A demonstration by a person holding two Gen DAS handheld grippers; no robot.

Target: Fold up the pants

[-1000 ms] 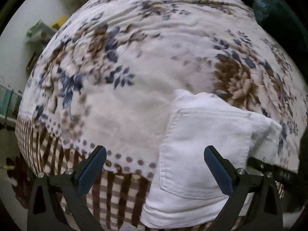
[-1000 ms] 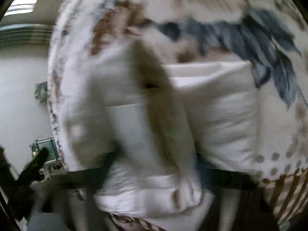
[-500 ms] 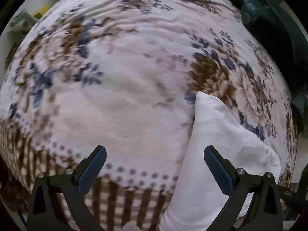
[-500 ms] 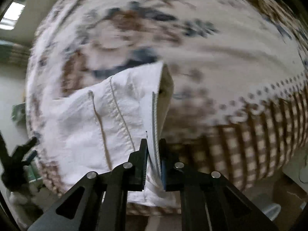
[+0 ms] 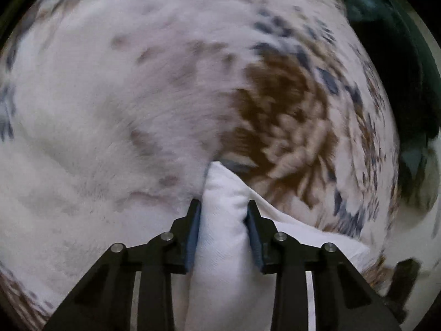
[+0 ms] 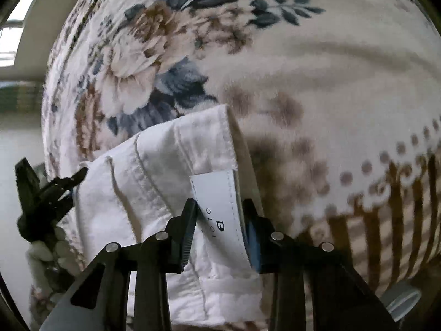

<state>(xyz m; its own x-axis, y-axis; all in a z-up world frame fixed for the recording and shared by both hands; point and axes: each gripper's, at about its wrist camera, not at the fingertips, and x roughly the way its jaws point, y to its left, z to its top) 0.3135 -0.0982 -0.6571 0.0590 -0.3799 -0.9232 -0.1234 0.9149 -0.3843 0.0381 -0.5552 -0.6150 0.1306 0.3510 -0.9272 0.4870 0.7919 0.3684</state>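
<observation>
The white pants (image 5: 223, 237) lie folded on the floral blanket. My left gripper (image 5: 223, 207) is shut on a thick folded edge of them. In the right wrist view the pants (image 6: 165, 171) show seams and a white waistband label (image 6: 220, 207). My right gripper (image 6: 220, 207) is shut on the waistband at that label. The left gripper (image 6: 46, 193) shows at the far left of the right wrist view, at the other end of the pants.
The floral blanket (image 5: 137, 96) covers the surface, with a brown striped border (image 6: 399, 207) at the near edge. A dark green object (image 5: 386, 27) sits at the far right. The other gripper's tip (image 5: 402, 278) shows low right.
My left gripper was open beside the pants and has moved in and shut on their folded edge. My right gripper keeps its hold on the waistband and the pants have shifted.
</observation>
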